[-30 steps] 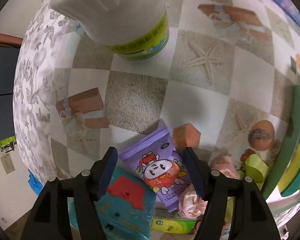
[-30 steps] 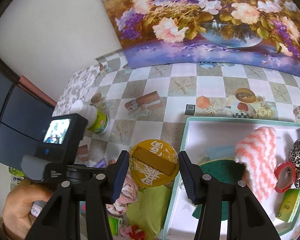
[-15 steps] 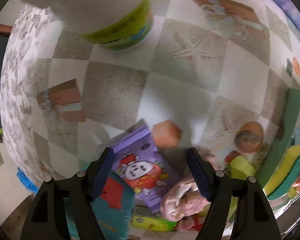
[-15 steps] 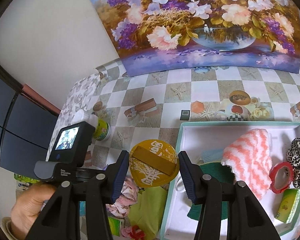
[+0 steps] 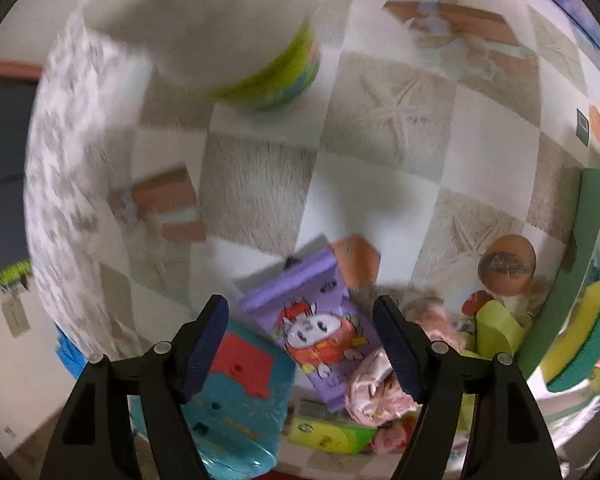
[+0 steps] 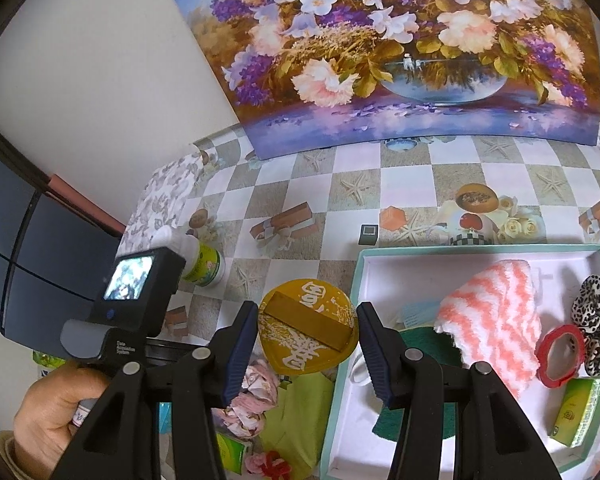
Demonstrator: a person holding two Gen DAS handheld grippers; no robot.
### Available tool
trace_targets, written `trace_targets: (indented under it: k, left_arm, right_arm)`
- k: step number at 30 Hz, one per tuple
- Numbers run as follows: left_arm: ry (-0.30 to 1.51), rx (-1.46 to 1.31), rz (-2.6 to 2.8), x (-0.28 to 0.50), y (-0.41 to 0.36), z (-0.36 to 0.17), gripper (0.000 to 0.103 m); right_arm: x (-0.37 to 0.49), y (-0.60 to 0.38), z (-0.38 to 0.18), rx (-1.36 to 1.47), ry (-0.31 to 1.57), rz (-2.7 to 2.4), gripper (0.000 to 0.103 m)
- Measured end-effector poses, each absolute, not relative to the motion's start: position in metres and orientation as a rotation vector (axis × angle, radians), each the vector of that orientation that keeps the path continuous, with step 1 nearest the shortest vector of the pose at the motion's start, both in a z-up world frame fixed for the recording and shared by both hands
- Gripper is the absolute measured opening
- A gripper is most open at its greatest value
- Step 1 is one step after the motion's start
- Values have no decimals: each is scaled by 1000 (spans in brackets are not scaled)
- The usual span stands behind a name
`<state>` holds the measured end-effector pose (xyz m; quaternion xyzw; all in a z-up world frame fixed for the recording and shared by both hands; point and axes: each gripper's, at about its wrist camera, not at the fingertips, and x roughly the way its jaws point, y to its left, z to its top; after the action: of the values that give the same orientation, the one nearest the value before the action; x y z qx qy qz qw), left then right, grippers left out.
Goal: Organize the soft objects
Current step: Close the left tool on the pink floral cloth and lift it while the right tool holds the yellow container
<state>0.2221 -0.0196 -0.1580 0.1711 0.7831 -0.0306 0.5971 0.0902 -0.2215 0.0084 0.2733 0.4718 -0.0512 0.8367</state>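
My left gripper (image 5: 300, 344) is open above a purple cartoon pouch (image 5: 316, 328), with a teal packet (image 5: 236, 392) to its left and a pink satin cloth (image 5: 372, 388) to its right. My right gripper (image 6: 306, 344) is open and empty, high above a yellow round fan (image 6: 308, 328) and the pink cloth (image 6: 252, 396). A teal-rimmed white tray (image 6: 452, 249) holds a pink-and-white striped towel (image 6: 496, 320), a green sponge (image 6: 420, 348), a leopard scrunchie (image 6: 594, 320) and a red mirror (image 6: 560, 356). A lime green cloth (image 6: 296, 412) lies beside the tray.
A white bottle with a green label (image 6: 204, 260) stands on the checked tablecloth at the left, close in the left wrist view (image 5: 220, 32). A flower painting (image 6: 400, 52) leans on the back wall. A small green box (image 6: 576, 408) sits in the tray's corner.
The left gripper has shifted over the pile with motion blur; the purple pouch now sits centred between its fingers. The right gripper has risen slightly and stays open.
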Motion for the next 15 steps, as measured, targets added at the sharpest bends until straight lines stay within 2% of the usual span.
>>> trace_targets:
  k: [6,15]
  left_arm:
    - [1868,430,-54,226,-4,-179,76]
    - [1877,409,-114,219,-45,-186,76]
  right_arm:
    - [88,-225,10,587,989,-107,53]
    - [84,-231,12,607,977,-111,53]
